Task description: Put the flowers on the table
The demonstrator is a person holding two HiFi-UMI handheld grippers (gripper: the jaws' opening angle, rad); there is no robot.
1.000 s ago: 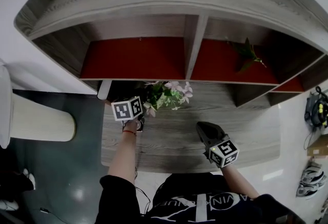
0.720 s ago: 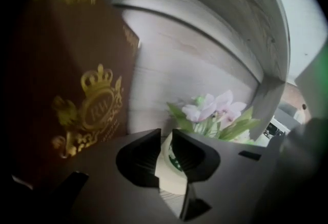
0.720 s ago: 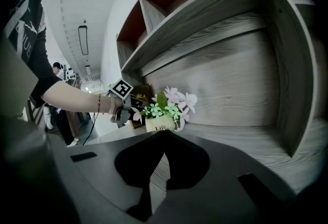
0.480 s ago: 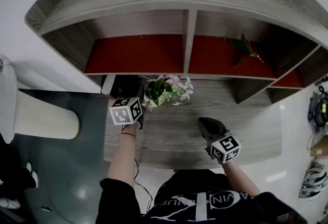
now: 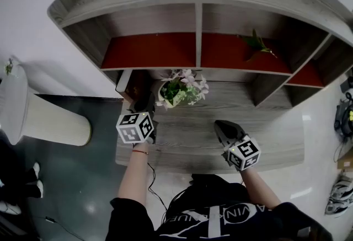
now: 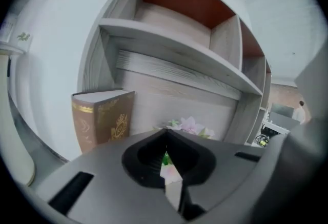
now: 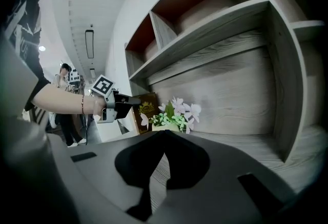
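Note:
A small white pot of pink and green flowers (image 5: 181, 90) stands on the grey wooden table (image 5: 265, 129), just under the shelf unit. It also shows in the left gripper view as the flowers (image 6: 192, 126) and in the right gripper view as the flowers (image 7: 177, 114). My left gripper (image 5: 145, 105) hangs a little to the pot's left and nearer to me, shut and empty (image 6: 165, 135); it does not touch the pot. Over the table's front middle my right gripper (image 5: 219, 126) is shut with nothing in it (image 7: 164, 135).
A brown book with gold print (image 6: 102, 120) stands upright left of the flowers. The shelf unit (image 5: 198, 41) has red-backed compartments, and a green plant (image 5: 256, 42) sits in the right one. A white pedestal (image 5: 47, 121) stands on the floor at left.
My left gripper had its jaws at the pot's rim; it has let go, drawn back towards me and closed. The pot stays on the table. The right gripper has hardly moved.

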